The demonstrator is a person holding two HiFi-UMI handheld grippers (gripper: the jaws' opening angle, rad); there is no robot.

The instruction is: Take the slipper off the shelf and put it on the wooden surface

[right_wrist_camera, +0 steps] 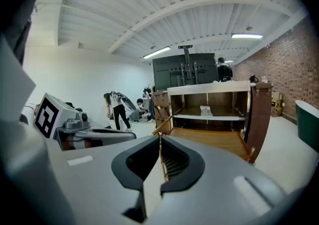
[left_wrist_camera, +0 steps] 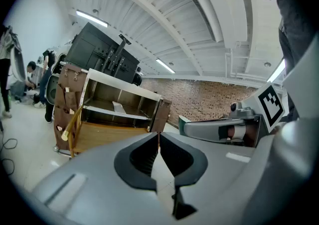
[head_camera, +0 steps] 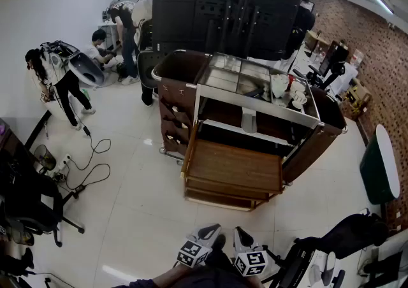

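A pale slipper [head_camera: 249,121] lies on the middle shelf of the brown cart [head_camera: 180,67]. Below it the wooden surface [head_camera: 233,166] sticks out toward me with nothing on it. Both grippers hang low at the picture's bottom edge, well short of the cart: the left gripper [head_camera: 210,230] and the right gripper [head_camera: 241,234], side by side, marker cubes up. The left gripper [left_wrist_camera: 158,136] is shut on nothing, and past it show the slipper [left_wrist_camera: 118,107] and the wood [left_wrist_camera: 107,134]. Shut and holding nothing too, the right gripper [right_wrist_camera: 160,140] points at the slipper [right_wrist_camera: 206,111] and the wood [right_wrist_camera: 217,139].
White cups and dishes [head_camera: 288,89] sit on the cart's top right. A tall black machine [head_camera: 220,9] stands behind it. People [head_camera: 60,79] work at the back left, with cables [head_camera: 89,165] on the floor and a black chair [head_camera: 29,204] at the left. A green board [head_camera: 377,165] stands right.
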